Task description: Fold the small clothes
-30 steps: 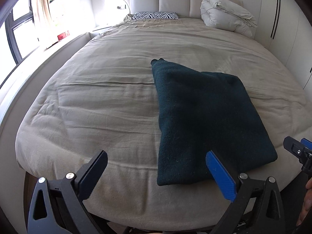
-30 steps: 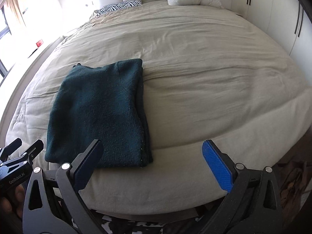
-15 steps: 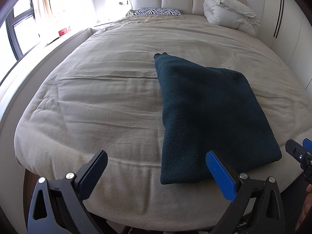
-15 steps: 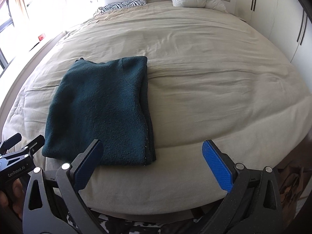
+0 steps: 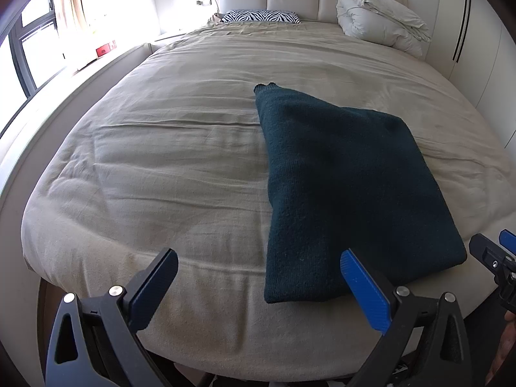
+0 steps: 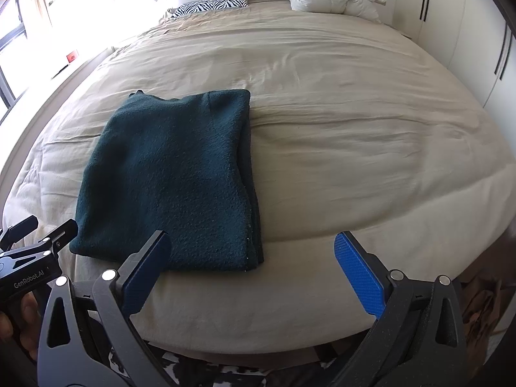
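Both our grippers, left gripper (image 5: 258, 285) and right gripper (image 6: 253, 267), gape wide and empty at the lower frame edge. Our dark teal knitted garment (image 6: 174, 180) lies folded centre-left on the beige bedspread (image 6: 354, 148); we judge another fold or release next.

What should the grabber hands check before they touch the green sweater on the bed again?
1. Left gripper open and holding nothing: ok.
2. Right gripper open and holding nothing: ok.
3. Dark green sweater lies flat in a folded rectangle near the foot edge of the bed: ok.
4. Edges lined up: not ok, a small bit pokes out at the far corner, and layers show along the right side.
5. Nothing lying on the sweater or beside it: ok; the white duvet and zebra pillow are far off at the headboard.
6. Whether another fold is needed: cannot tell.
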### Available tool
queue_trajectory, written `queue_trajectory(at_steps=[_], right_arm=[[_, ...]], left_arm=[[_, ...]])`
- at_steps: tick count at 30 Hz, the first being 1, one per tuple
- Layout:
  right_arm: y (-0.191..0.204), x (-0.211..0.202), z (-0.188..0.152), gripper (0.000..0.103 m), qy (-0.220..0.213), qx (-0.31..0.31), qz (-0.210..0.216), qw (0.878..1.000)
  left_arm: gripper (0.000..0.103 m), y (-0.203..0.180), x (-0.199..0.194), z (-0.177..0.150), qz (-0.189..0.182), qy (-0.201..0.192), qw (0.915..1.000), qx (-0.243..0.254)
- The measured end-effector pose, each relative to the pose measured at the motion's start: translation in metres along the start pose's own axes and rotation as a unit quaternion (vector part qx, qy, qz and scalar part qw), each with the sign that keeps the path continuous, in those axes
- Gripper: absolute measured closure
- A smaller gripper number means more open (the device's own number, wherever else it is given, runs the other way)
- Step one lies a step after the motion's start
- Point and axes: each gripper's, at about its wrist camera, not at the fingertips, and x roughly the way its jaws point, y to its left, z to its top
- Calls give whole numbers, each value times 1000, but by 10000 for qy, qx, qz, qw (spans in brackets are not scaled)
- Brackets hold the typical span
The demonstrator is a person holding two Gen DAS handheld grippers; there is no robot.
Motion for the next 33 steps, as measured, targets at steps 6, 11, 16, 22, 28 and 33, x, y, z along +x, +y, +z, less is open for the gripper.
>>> queue_trajectory(at_steps=[6,11,16,22,28,33], right_arm=[[0,1,0,0,12,-5,-7,10000],[0,2,0,0,27,3,-6,10000],[0,3,-1,0,42,-12,-6,10000],[0,4,-1,0,58,-14,-7,10000],[0,4,-1,0,56,-14,-6,10000],[0,4,-1,0,57,-17,-3,10000]], left_arm=[[0,0,0,0,6,0,10000,-4],[0,1,0,0,-6,2,10000,-8],[0,1,0,0,-3,1,10000,-5],[0,1,0,0,-3,1,10000,-4],[0,1,0,0,-2,1,10000,-4],[0,1,0,1,-3,1,10000,-2]])
